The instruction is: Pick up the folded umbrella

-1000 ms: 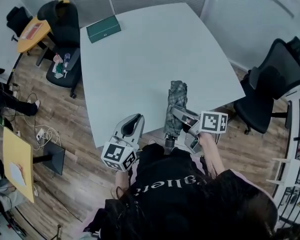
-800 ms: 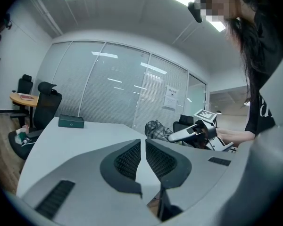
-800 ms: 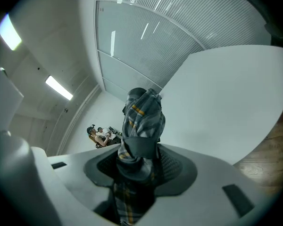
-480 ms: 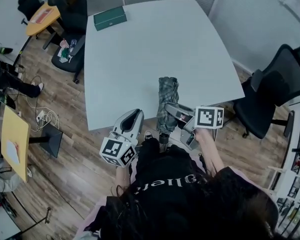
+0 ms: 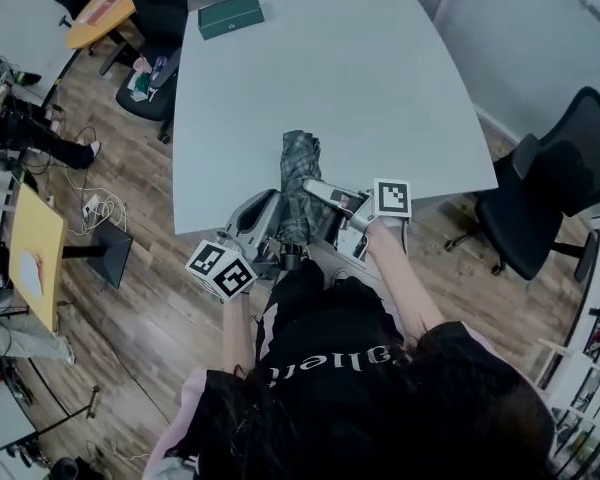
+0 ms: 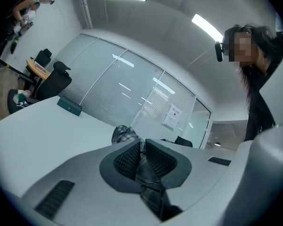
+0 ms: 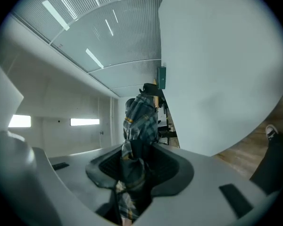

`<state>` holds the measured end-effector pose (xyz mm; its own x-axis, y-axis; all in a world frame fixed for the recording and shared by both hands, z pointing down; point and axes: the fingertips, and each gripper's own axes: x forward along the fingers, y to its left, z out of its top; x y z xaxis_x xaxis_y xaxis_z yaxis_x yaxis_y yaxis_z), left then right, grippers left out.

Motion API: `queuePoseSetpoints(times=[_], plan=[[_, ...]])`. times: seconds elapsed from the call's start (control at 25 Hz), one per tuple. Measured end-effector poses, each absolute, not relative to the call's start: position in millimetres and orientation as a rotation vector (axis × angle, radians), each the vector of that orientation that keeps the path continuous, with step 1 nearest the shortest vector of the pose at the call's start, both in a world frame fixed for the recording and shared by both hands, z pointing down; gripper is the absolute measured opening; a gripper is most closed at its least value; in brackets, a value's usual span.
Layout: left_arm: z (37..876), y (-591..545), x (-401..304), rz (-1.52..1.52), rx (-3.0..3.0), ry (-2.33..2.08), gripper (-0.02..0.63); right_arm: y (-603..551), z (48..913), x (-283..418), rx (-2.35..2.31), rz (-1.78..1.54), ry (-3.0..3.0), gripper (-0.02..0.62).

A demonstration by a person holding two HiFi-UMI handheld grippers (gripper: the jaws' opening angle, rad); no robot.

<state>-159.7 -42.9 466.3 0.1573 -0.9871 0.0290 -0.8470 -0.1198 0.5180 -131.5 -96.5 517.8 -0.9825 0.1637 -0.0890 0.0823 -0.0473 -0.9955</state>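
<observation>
**Both grippers clamping the folded umbrella at the table's near edge**

The left gripper [image 6: 141, 149] is clenching the umbrella [image 5: 298, 168], its two ribbed pads standing almost together with dark plaid cloth pinched between them; the bundle is running forward out of its jaws and bulging just beyond the tips; the right gripper [image 7: 132, 166] is closing its jaws on the same umbrella, the plaid cloth filling the gap and pressing against both pads, the thick folded end rising straight ahead of its tips; in the head view the two grippers are sitting on opposite sides of the umbrella's near end, their tips nearly meeting across it; the dark handle end is hanging behind the jaws, past the edge of the pale table [image 5: 360, 78], toward the person; whether the far end is resting on the tabletop I cannot tell; well ahead of both grippers, near the table's far left corner, a green box [image 5: 231, 14] is lying; a black office chair [image 5: 555, 188] is standing off to the right gripper's outer side
</observation>
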Motion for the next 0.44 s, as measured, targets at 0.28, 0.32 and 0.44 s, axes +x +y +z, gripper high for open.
queuePoseSetpoints(times=[0.28,0.32,0.44], plan=[[461,-41,-159,-0.312,2.026,-1.82,0.046,-96,511,-132,-0.331,2.202,-2.134,0.164],[460,-41,-161,-0.315,2.024,-1.825,0.046,-96,511,-133,-0.335,2.21,-2.13,0.164],[457,-39,-166,-0.321,2.015,-1.841,0.046,-98,512,-134,-0.332,2.218,-2.129,0.164]])
